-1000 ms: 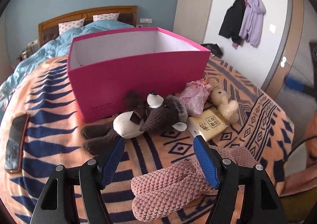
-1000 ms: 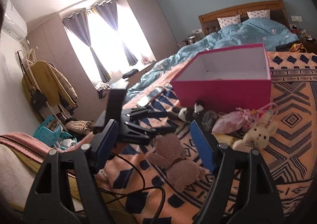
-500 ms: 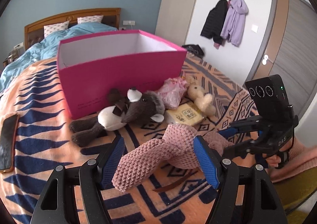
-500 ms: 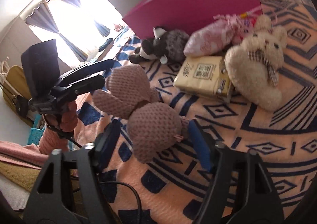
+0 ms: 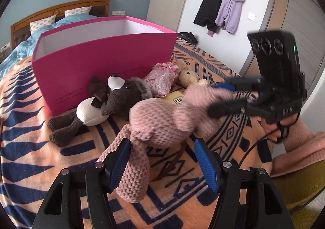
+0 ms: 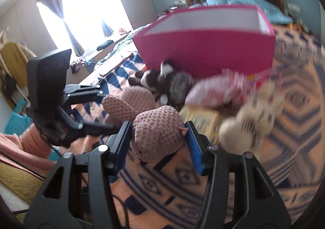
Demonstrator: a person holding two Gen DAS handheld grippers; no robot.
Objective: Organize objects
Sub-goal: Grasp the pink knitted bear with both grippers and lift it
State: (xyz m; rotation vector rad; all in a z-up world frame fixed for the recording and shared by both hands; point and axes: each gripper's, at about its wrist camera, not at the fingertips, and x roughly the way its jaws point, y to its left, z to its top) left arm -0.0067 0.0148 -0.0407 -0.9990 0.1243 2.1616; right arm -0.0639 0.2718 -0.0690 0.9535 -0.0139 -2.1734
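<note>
Right wrist view: the right tongs [image 6: 158,144] pinch the pink knitted plush [image 6: 158,133] by its head, probably to carry it into the open pink box [image 6: 203,52] behind. Left tongs [image 5: 162,163] stand spread around its leg. Everything lies on a patterned blanket [image 5: 30,147] covering a bedroom bed.

Toys [image 5: 113,99] in front of box [image 5: 105,60], on bed [image 5: 30,147].

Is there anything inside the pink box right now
Cannot tell; the left wrist view shows only the bare white inner walls of the pink box, its floor is hidden.
</note>
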